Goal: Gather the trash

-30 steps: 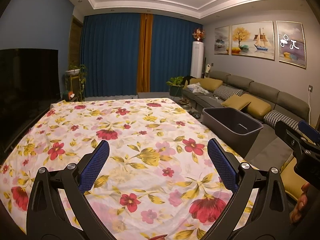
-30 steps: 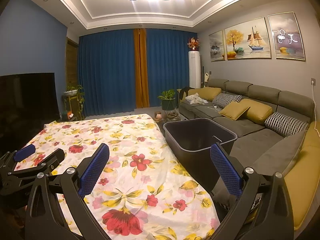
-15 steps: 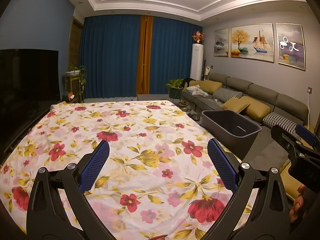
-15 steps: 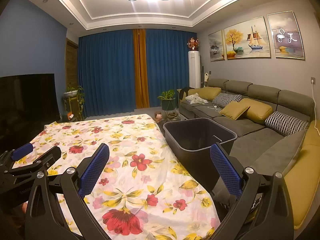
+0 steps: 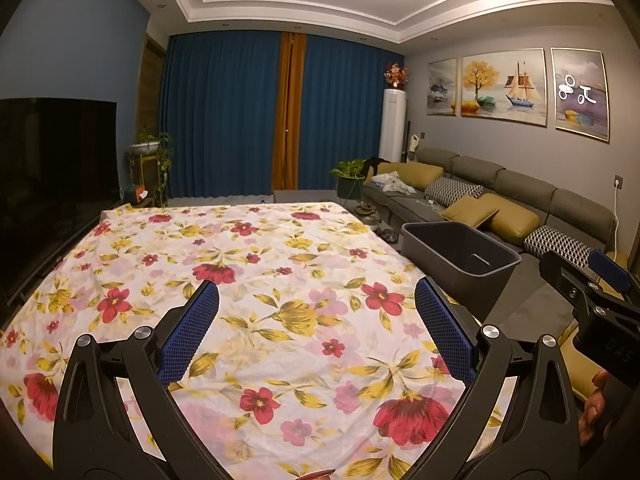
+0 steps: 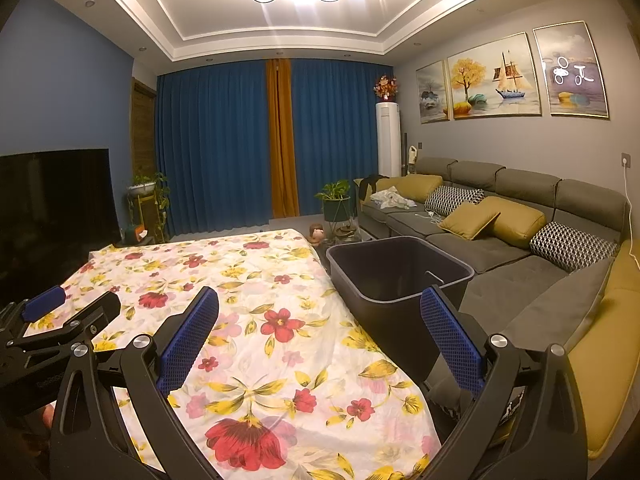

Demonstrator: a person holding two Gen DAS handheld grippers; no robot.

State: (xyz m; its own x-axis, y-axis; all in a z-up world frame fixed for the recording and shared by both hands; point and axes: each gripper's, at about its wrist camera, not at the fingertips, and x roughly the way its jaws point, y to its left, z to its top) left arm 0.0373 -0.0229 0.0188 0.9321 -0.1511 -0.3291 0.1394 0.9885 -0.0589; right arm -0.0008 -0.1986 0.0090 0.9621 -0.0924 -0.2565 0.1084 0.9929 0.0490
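A dark grey plastic bin (image 5: 460, 252) (image 6: 396, 268) stands on the floor between the table and the sofa, and its inside looks bare. My left gripper (image 5: 316, 300) hovers open over the flowered tablecloth (image 5: 240, 280), with nothing between its blue pads. My right gripper (image 6: 320, 308) is open too, near the table's right edge, its right finger in front of the bin's near wall. Each gripper shows in the other's view: the right gripper (image 5: 592, 288) at the right edge, the left gripper (image 6: 56, 316) at the left edge. No trash item is visible on the cloth.
A grey sofa (image 6: 520, 240) with yellow and patterned cushions (image 6: 492, 216) runs along the right wall. A dark TV (image 5: 52, 168) stands left of the table. Potted plants (image 6: 336, 200) and blue curtains (image 5: 232, 120) are at the far end. A hand (image 5: 596, 404) holds the right gripper's handle.
Both grippers have stayed open and almost still. The left wrist view has shifted slightly, so the bin and the right gripper sit a little lower and further left in it.
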